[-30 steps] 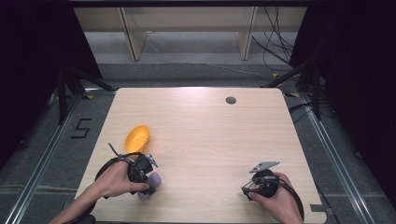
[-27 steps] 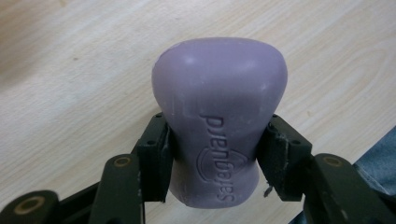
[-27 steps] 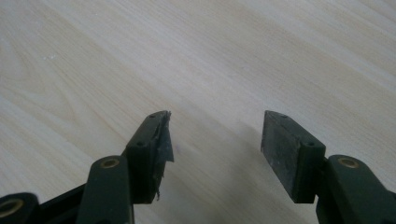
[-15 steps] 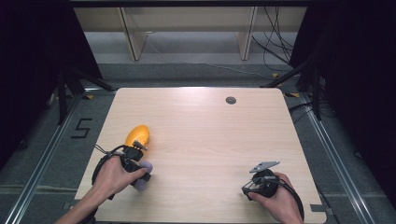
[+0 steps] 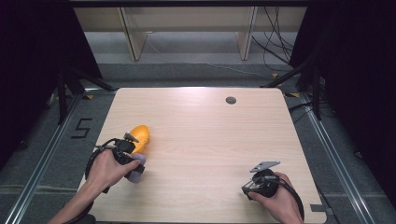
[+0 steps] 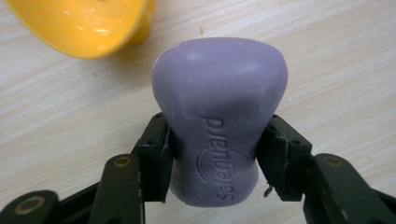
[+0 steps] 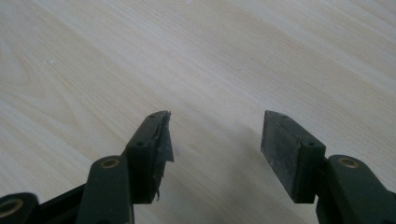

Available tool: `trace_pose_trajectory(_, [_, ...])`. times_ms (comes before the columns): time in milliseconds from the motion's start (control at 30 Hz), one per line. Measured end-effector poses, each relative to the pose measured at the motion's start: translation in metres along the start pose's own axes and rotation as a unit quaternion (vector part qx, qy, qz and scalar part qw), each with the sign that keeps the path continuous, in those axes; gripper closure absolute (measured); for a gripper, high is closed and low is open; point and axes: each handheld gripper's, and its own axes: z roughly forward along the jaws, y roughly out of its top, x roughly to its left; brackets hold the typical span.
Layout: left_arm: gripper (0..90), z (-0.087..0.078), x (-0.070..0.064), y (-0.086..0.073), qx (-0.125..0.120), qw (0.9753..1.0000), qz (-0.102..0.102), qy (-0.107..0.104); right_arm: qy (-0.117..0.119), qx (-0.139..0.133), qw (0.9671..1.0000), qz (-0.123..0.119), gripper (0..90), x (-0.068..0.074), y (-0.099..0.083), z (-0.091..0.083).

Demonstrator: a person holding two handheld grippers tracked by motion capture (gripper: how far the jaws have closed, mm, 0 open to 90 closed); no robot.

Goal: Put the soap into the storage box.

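At the lower left of the high view, the left gripper sits on the wooden counter, its jaws clamped on a purple soap bar around its narrow waist, likely because that pinch gives the firmest hold. Just beyond it, toward the upper left of the left gripper view, lies an orange dish, probably the soap's destination. At lower right, the right gripper rests with jaws apart, holding nothing, seemingly idle.

Purple soap — orange dish — pale wood table.
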Motion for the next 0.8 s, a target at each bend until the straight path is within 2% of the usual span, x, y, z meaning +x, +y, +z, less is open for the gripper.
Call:
trace_pose_trajectory(67, [48.6,-0.002,0.003,0.003,-0.007,0.9999,-0.007,0.002,0.000,-0.003,1.0000,0.003,42.5,0.000,0.000,0.000])
trace_pose_trajectory(367, [48.6,-0.009,0.012,0.012,-0.014,0.9998,-0.014,0.008,0.001,-0.006,1.0000,0.001,42.5,-0.001,0.000,-0.001])
trace_pose_trajectory(500, [48.6,-0.012,0.015,0.016,-0.015,0.9997,-0.015,0.015,-0.001,-0.009,0.9999,0.005,42.8,0.000,0.000,-0.001])
trace_pose_trajectory(533, [48.6,-0.014,0.014,0.018,-0.013,0.9994,-0.023,0.022,-0.001,-0.011,0.9999,0.003,42.8,-0.001,0.000,-0.001])
trace_pose_trajectory(800, [48.6,-0.016,0.020,0.026,-0.013,0.9992,-0.028,0.025,-0.005,-0.012,0.9999,0.004,42.9,-0.001,0.000,-0.002])
